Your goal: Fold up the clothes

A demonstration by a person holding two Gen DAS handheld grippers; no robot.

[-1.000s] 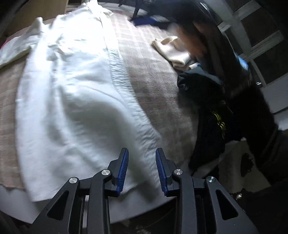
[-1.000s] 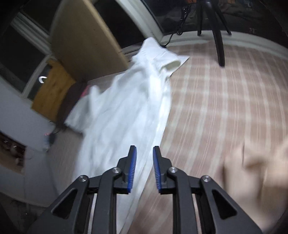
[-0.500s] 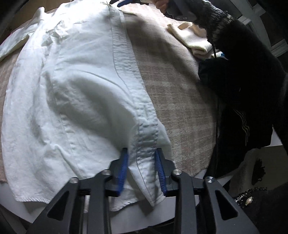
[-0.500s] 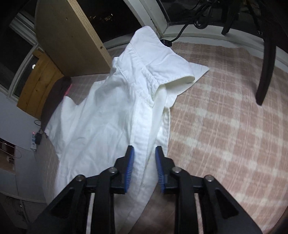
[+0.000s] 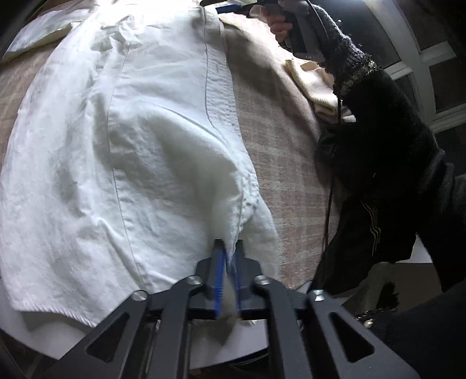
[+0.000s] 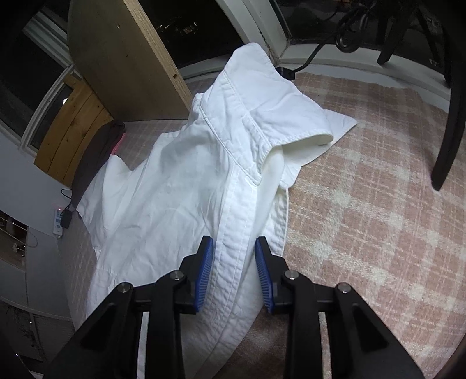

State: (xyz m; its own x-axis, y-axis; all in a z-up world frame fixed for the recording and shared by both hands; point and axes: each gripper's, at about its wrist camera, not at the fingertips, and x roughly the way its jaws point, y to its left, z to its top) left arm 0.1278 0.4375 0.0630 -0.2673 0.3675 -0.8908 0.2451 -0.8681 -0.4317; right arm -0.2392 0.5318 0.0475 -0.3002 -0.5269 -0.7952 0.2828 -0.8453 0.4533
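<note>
Left wrist: white shirt (image 5: 122, 151) lies rumpled (placket bunched).

White shirt (image 6: 180, 180): matt woven cloth, creased. Checked cover (image 6: 364, 233): coarse weave. Board (image 6: 122, 58): raw wood.

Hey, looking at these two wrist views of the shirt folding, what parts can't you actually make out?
- Left view: the shirt hem pinched in the left gripper is blurred.
- Left view: a dark sleeve covers much of the cream pile.
- Left view: the right gripper is cut off by the top edge.
- Right view: the shirt's lower end lies under the gripper body.
</note>
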